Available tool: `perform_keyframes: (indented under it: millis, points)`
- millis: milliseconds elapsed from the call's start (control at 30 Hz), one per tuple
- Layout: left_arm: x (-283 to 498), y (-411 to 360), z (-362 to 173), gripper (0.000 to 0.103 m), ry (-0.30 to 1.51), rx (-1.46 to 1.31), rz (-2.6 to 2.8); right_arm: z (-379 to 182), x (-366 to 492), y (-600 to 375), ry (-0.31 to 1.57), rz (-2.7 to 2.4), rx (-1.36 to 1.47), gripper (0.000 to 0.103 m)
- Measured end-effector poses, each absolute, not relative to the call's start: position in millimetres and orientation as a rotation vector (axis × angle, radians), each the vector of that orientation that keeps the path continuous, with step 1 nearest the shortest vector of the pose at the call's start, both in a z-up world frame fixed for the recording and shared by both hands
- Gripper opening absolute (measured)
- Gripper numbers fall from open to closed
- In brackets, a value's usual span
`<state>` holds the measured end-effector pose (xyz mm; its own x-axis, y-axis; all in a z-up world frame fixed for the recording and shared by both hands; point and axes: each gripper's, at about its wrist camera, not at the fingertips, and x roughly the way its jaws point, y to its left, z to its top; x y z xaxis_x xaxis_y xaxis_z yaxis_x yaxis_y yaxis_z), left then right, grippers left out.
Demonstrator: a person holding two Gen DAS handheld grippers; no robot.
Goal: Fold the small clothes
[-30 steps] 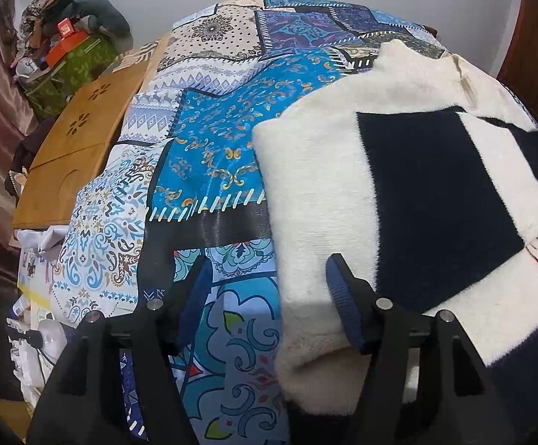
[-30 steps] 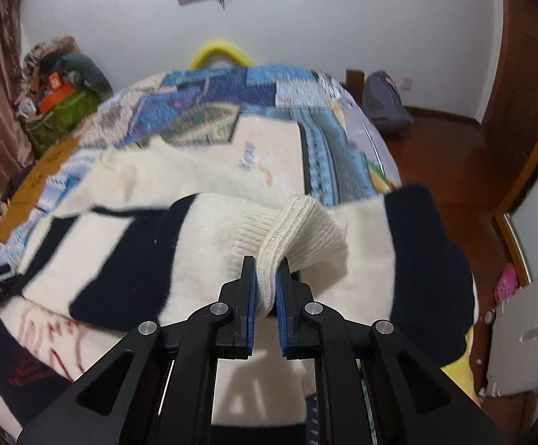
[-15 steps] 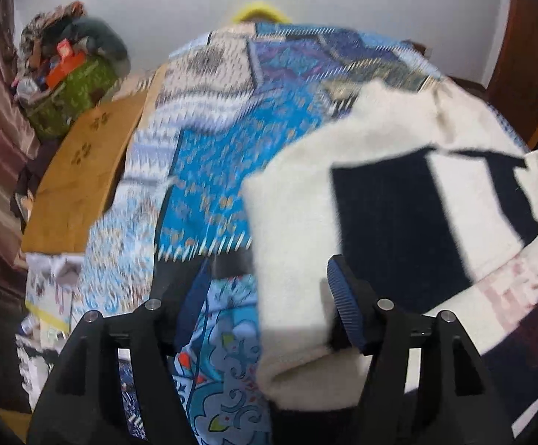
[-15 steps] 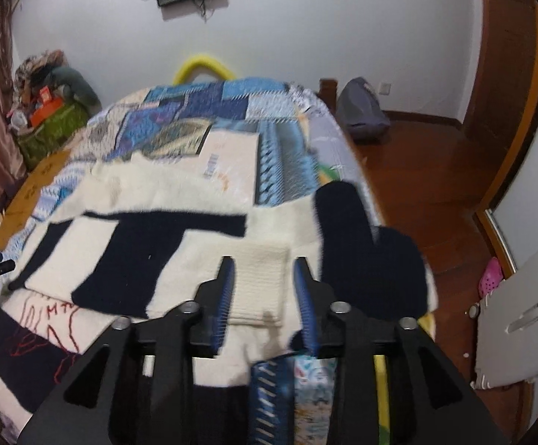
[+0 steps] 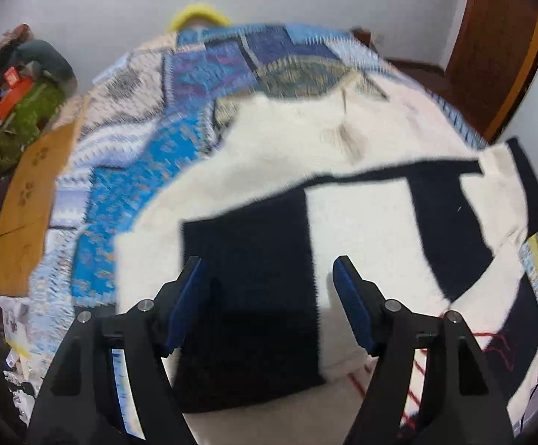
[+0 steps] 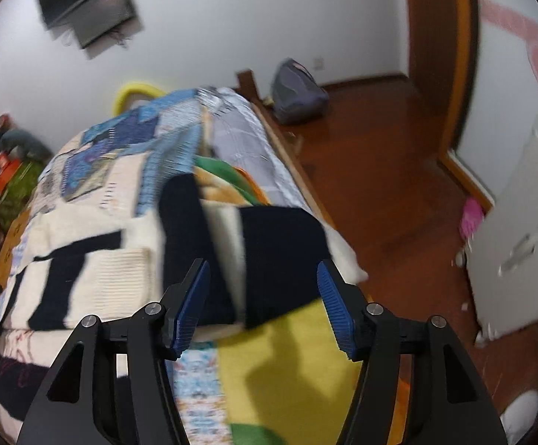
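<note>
A cream sweater (image 5: 276,170) with navy blocks lies spread on the patchwork bedspread (image 5: 139,170). My left gripper (image 5: 269,278) hovers over a navy block near the sweater's near edge. Its jaws are opening, and no cloth is pinched between the blue pads. In the right wrist view the sweater's folded navy and cream part (image 6: 269,244) lies at the bed's right edge. The ribbed cuff (image 6: 120,278) rests flat on the body to its left. My right gripper (image 6: 263,274) hangs over that navy fold with its jaws opening and nothing pressed between them.
A wooden board (image 5: 27,204) and a pile of clutter (image 5: 16,85) flank the bed's left side. On the right are the wooden floor (image 6: 380,185), a grey backpack (image 6: 294,92) and a white panel (image 6: 521,241). A yellow blanket (image 6: 287,352) covers the bed's near corner.
The right gripper let go of the ribbed cuff, which now lies flat, and swung right toward the bed's edge. The left gripper moved right from the sweater's left edge to over its navy block.
</note>
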<state>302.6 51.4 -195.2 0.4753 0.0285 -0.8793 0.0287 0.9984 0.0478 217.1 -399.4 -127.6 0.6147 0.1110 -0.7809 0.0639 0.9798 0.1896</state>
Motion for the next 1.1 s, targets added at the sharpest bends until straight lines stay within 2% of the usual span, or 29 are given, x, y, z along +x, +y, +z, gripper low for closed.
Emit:
perform_keyframes:
  millis: [67,167,400,433,500,567,633,667,700,733,900,1100]
  points:
    - [305.9,47.0,-209.5,0.07,1.122,0.058,0.003,-142.1,224.1,-413.0,0.936,-0.009,0.229,0.056]
    - [302.5,46.9,-214.4,0.075,1.103,0.051,0.018,-161.6,235.2,-428.0,0.984,-0.027,0.272,0.056]
    - [301.2,43.6,-217.5,0.078,1.091,0.075,0.03,-199.6,255.6,-423.7,1.092,0.07,0.391,0.056]
    - [301.3,43.2,-218.1,0.079,1.088,0.076,0.032,-205.8,256.4,-420.9,1.11,0.09,0.411,0.063]
    - [300.4,42.1,-218.4,0.079,1.083,0.078,0.035,-210.9,255.7,-417.6,1.105,0.102,0.431,0.065]
    - [301.1,42.6,-218.8,0.079,1.08,0.08,0.036,-212.5,253.7,-417.2,1.096,0.107,0.446,0.06]
    - [300.8,42.2,-218.9,0.079,1.077,0.082,0.037,-210.6,251.8,-418.5,1.079,0.119,0.462,0.039]
    - [300.6,42.1,-218.8,0.079,1.075,0.083,0.037,-208.9,250.6,-418.4,1.073,0.123,0.466,0.033]
    - [300.4,41.9,-218.9,0.079,1.074,0.083,0.037,-206.6,249.4,-418.4,1.067,0.118,0.468,0.018]
    - [300.1,41.9,-218.7,0.079,1.073,0.083,0.038,-204.6,249.2,-419.3,1.064,0.118,0.467,0.011]
    - [299.3,43.8,-215.2,0.078,1.072,0.081,0.031,-183.2,247.8,-417.1,1.01,0.085,0.425,0.008]
    - [293.2,48.2,-206.2,0.077,1.053,0.08,0.036,-108.6,239.9,-398.9,0.848,0.102,0.317,0.008]
